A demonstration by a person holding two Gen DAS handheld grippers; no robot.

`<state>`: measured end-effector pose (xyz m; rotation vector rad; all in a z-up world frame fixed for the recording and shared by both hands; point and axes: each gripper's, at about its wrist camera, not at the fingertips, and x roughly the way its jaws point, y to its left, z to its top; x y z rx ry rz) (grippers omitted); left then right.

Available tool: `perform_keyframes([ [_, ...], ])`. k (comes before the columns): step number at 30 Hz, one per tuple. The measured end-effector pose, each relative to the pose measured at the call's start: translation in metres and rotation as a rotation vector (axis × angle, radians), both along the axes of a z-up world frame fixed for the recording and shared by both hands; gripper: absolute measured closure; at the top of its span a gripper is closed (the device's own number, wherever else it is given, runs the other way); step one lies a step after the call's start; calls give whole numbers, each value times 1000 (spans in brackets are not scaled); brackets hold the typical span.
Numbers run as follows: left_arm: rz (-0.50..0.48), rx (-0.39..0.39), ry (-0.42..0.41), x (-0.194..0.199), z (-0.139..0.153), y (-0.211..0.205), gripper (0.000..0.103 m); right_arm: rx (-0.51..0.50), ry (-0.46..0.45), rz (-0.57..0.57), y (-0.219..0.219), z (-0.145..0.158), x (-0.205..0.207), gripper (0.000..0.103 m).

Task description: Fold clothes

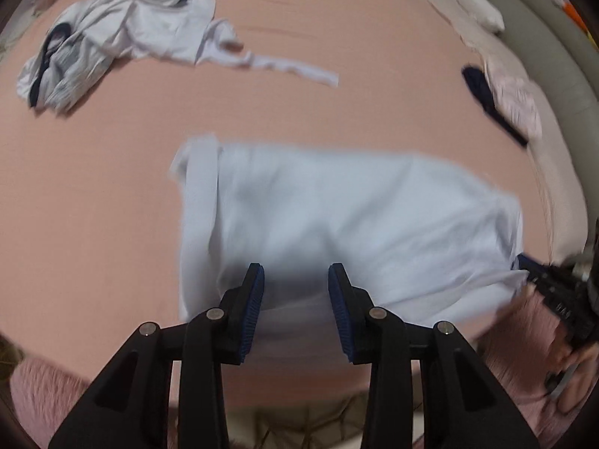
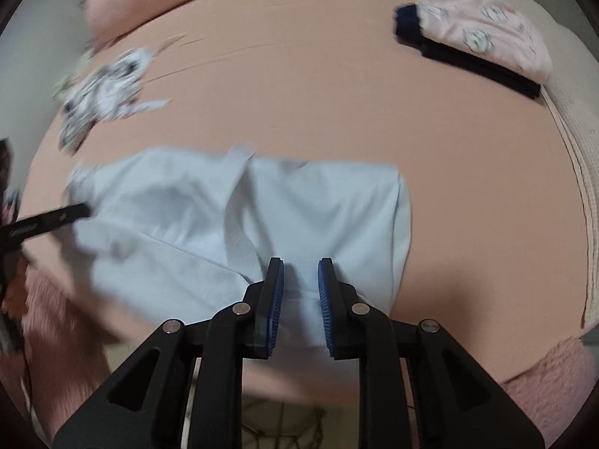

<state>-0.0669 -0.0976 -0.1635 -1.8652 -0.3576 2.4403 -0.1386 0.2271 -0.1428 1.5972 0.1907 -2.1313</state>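
Clothes: 1 pale blue garment lies spread near the front edge of the pink bed, partly folded, w/ a strap or band running along its left side in the left wrist view. Both views are blurred, so fine detail is lost. Left gripper hangs over the garment's near edge, fingers well apart, nothing between the blue pads. Right gripper also over the near edge, fingers parted w/ a narrower gap; cloth shows in the gap, but can't tell if it's touched. Each gripper also shows at the side of the other's view: right one at the garment's right corner, left one at its left edge. 1 crumpled white pile w/ a dark trim sits toward the far left corner, a loose strip trailing from it. At the far right edge, 1 stack: pink printed piece on top of a navy one. Fuzzy pink sleeve shows low down.
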Motion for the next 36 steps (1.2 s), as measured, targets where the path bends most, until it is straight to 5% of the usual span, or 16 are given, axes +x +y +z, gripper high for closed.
perform_keyframes([
  [4,58,6,38,20,17,-11,65,69,-8,21,22,1,16,84],
  [11,89,-82,43,35,16,-20,62,-18,82,12,9,25,17,77],
  [17,101,-142,40,52,14,-27,58,215,105,43,21,-10,34,77],
  [22,-23,-153,114,59,23,-3,52,150,158,-8,33,2,40,77],
  [30,-196,-355,110,42,10,31,51,228,181,6,33,-14,33,75],
  [31,-197,-369,116,39,7,32,53,220,179,-1,34,-14,30,75],
  [33,-184,-375,136,35,8,33,88,220,176,-6,31,-15,28,80],
  [36,-118,-346,181,27,19,25,94,230,224,-30,29,-9,24,80],
])
